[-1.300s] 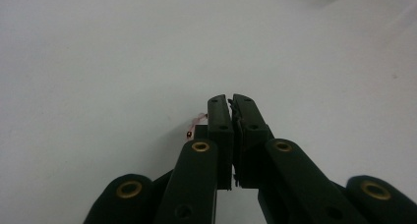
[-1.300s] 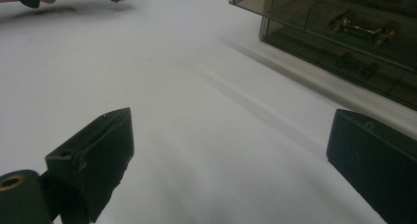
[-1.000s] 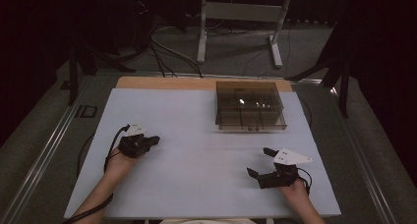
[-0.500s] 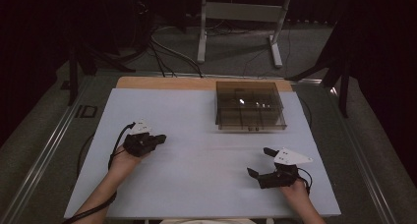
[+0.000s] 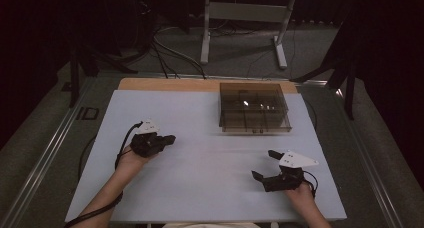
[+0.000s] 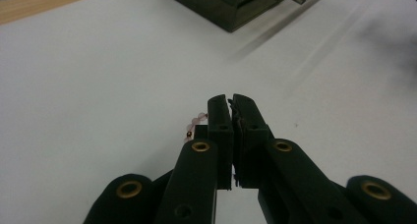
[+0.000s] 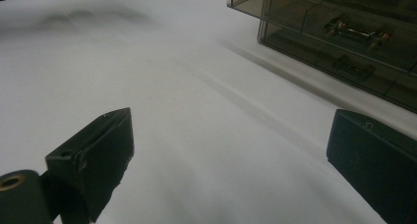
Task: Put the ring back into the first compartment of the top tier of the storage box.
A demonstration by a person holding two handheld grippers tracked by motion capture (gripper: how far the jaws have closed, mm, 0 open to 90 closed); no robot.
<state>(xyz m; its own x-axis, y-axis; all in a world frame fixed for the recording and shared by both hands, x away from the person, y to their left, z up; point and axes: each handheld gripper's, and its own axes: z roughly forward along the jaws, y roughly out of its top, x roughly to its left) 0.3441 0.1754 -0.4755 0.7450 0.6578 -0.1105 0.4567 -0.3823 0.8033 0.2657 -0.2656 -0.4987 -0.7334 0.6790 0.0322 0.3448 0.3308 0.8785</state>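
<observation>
Left gripper (image 6: 231, 103) had its jaws pressed nearly together on a short string of pale pink beads (image 6: 194, 126) — most of that string was hidden behind the black jaws, so only a few beads peeked out at one side, and its full length could not be made out. In the high view this gripper (image 5: 167, 139) sat over the left part of the white table (image 5: 210, 188), the beads too small to see from there.

Right gripper (image 7: 231, 150) stood wide open with nothing between its jaws; both were cut off by the frame edges. From above it (image 5: 265, 164) lay near the table's front right.

Well apart from both stood a smoky see-through box with drawers (image 5: 254, 107), at the far side of the table. Its contents were dim — a gold-coloured clasp-like piece (image 7: 354, 30) showed through one drawer front, the rest unclear.
</observation>
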